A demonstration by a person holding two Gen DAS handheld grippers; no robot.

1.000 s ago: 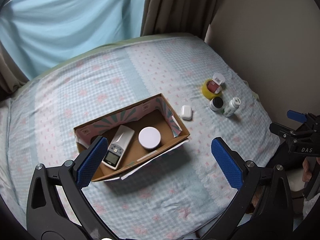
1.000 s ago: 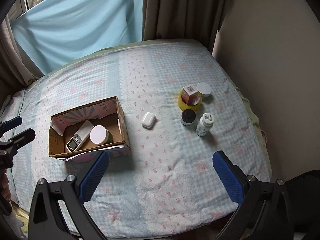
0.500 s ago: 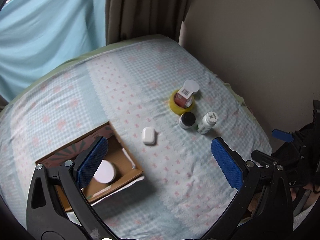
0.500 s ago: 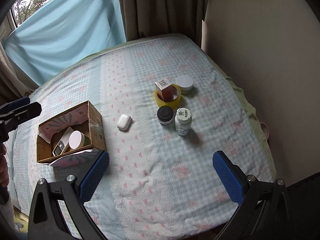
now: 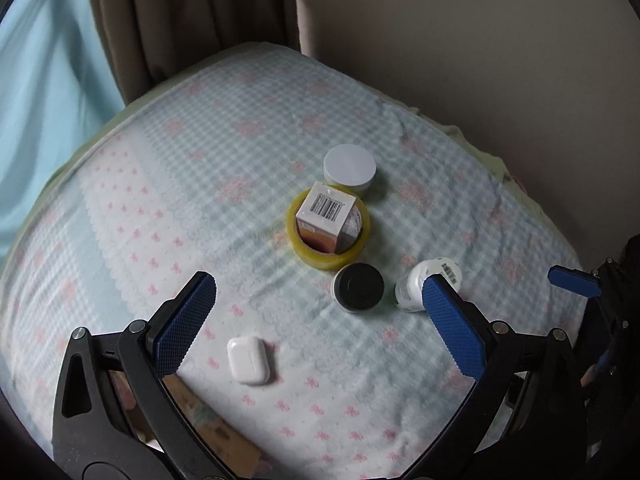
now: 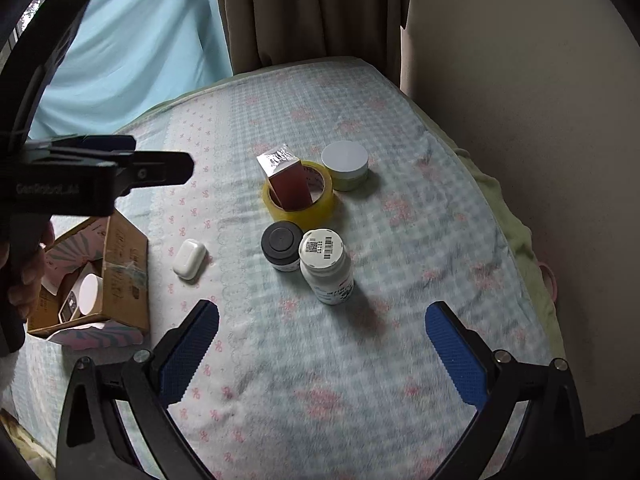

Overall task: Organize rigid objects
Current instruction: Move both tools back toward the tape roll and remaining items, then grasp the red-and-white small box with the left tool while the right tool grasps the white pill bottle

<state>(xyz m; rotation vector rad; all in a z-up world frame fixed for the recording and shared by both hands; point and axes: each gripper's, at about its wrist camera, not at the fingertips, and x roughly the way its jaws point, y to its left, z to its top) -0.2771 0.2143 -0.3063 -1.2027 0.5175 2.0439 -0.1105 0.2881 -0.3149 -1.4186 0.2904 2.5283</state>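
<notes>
Inside cardboard box (image 6: 124, 276): white jar (image 6: 90, 294), scale (image 6: 69, 307); both tongs (image 5: 320, 320) (image 6: 322, 350) spread wide, empty.

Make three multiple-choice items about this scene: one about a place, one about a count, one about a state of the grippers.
1. Where does the small red-brown carton stand?
A. inside the yellow tape roll
B. inside the cardboard box
C. on the white earbud case

2. How many lidded jars and bottles stand outside the open cardboard box?
A. one
B. three
C. five

3. How are the left gripper and right gripper?
A. both shut on objects
B. one holds the bottle
C. both open, empty

Key: 1 A, the roll rings the carton; 2 B, white-lidded jar, black-lidded jar, white plastic bottle; 3 C, jaws wide apart, nothing between.
</notes>
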